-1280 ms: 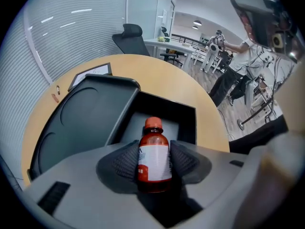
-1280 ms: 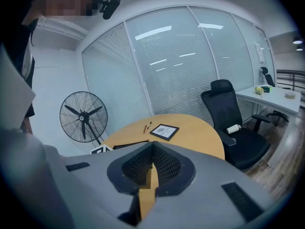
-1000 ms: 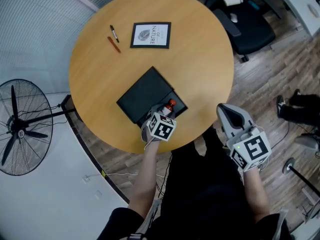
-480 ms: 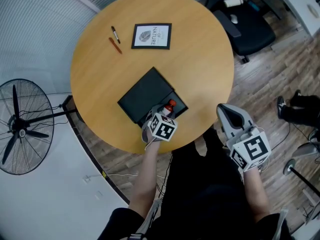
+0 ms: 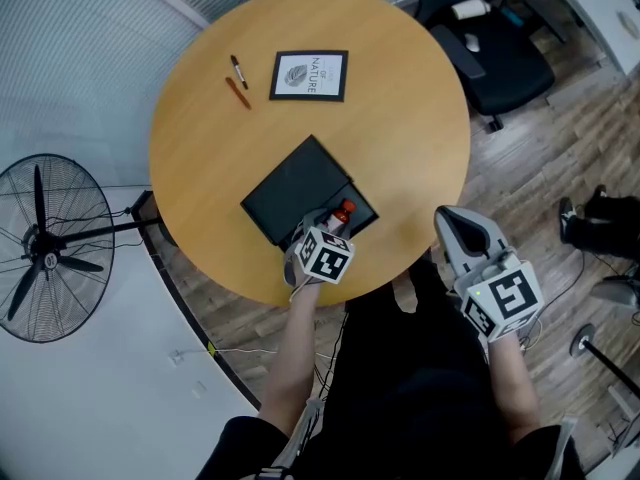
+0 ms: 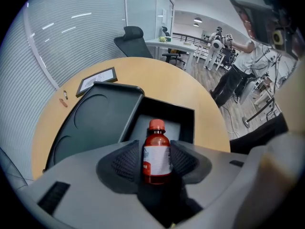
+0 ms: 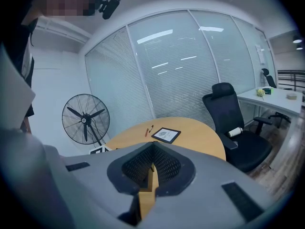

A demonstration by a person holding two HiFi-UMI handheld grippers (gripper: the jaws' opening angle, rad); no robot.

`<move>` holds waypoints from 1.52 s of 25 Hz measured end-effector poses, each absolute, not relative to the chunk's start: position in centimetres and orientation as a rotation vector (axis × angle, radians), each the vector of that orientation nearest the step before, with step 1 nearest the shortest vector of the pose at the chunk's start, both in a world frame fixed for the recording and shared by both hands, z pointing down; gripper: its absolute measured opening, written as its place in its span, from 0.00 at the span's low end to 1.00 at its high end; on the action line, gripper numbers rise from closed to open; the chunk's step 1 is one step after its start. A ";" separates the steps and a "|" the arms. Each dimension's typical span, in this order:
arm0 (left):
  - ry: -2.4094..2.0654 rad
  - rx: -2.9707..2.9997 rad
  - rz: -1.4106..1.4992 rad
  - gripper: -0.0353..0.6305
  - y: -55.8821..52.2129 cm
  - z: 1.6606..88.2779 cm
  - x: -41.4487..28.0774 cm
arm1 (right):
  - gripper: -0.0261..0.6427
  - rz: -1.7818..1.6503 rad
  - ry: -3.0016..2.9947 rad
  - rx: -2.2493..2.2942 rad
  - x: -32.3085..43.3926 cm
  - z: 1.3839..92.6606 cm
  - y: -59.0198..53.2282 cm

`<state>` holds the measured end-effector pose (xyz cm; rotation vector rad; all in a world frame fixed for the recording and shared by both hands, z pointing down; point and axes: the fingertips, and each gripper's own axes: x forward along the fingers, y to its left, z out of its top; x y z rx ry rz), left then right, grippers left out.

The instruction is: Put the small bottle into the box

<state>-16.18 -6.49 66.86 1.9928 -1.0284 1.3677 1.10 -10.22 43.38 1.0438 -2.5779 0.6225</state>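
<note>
A small bottle (image 6: 156, 150) of red liquid with a red cap and a white label sits upright between the pads of my left gripper (image 6: 156, 161), which is shut on it. In the head view the small bottle (image 5: 343, 211) hangs just over the open black box (image 5: 352, 211) near the table's front edge, with the left gripper (image 5: 330, 230) behind it. In the left gripper view the box (image 6: 164, 116) shows its dark inside right ahead of the bottle, its lid (image 6: 97, 120) lying open to the left. My right gripper (image 5: 462, 234) is held off the table at the right, its jaws shut with nothing between them.
On the round wooden table (image 5: 400, 118) lie a framed print (image 5: 310, 74) and two pens (image 5: 238, 81) at the far side. A standing fan (image 5: 45, 253) is on the floor at the left, a black office chair (image 5: 500, 48) at the upper right.
The whole head view has shifted slightly; the left gripper with the bottle stays at the box and the right gripper keeps its place.
</note>
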 end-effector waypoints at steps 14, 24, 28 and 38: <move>-1.177 1.950 1.306 0.33 -5.6 63.8 -17.3 | 0.05 0.578 -2.666 0.948 0.1 42.0 -10.2; -1.358 1.935 1.217 0.28 -4.6 59.0 -17.6 | 0.05 0.514 -2.758 0.828 -0.7 40.2 -10.0; -1.452 1.938 1.167 0.25 -4.1 56.3 -17.1 | 0.05 0.489 -2.792 0.776 -0.7 39.5 -9.8; -1.687 1.890 1.028 0.17 -1.6 51.2 -15.8 | 0.05 0.430 -2.862 0.606 -1.0 38.5 -8.7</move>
